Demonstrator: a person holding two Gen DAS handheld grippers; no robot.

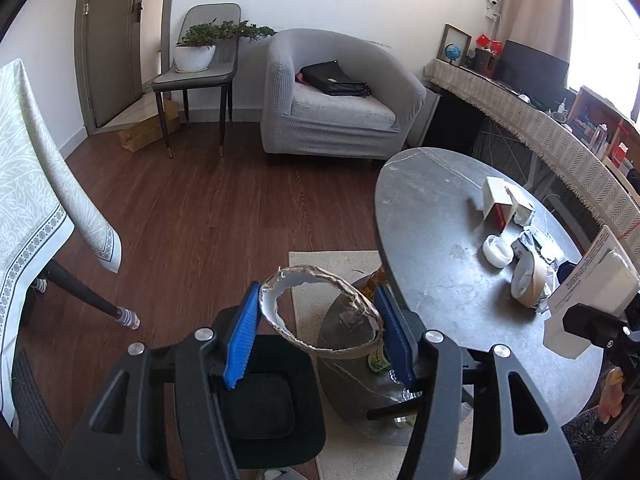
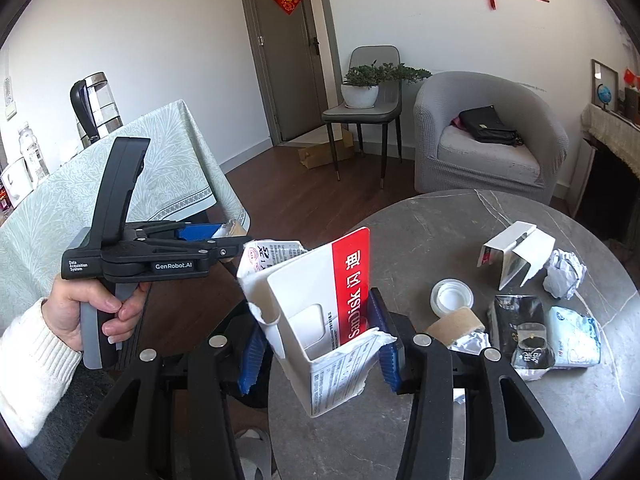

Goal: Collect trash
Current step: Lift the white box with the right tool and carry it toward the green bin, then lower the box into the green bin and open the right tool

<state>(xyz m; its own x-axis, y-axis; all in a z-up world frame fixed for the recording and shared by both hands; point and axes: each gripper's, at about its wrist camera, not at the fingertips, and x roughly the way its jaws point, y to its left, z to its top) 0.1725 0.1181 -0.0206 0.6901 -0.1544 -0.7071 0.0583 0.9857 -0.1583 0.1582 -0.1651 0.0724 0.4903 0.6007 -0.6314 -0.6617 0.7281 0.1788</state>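
Left wrist view: the left gripper [image 1: 320, 332] has its blue pads clamped on a torn cardboard ring [image 1: 320, 312], white inside and brown outside, held out over the wood floor [image 1: 200, 220] at the left edge of the round grey table [image 1: 440, 240]. Below it sit a black bin [image 1: 276, 396] and a beige rug [image 1: 332, 264]. Still on the table, to the right — an opened white box [image 1: 500, 200], a white lid [image 1: 497, 251], a roll of tape [image 1: 528, 280] and crumpled foil wrappers [image 1: 538, 242]. Far side of the room: a grey armchair [image 1: 340, 96] with a black bag [image 1: 336, 78] on its seat, and a potted plant [image 1: 196, 50] on a grey chair [image 1: 200, 72]. Right wrist view: the right gripper [image 2: 320, 352] is closed on a torn white-and-red SanDisk package [image 2: 320, 312], held upright above the table's near left edge. At left, a hand [image 2: 92, 312] in a white knit sleeve [image 2: 32, 364] grips the other tool's handle, its jaws pointing right. On the table right of the package lie the white lid [image 2: 452, 298], a cardboard tube [image 2: 456, 322], black and pale wrappers [image 2: 532, 328], crumpled paper [image 2: 564, 274] and the white box [image 2: 516, 252]. A green patterned tablecloth [image 2: 120, 200] with a kettle [image 2: 94, 104] stands far left.
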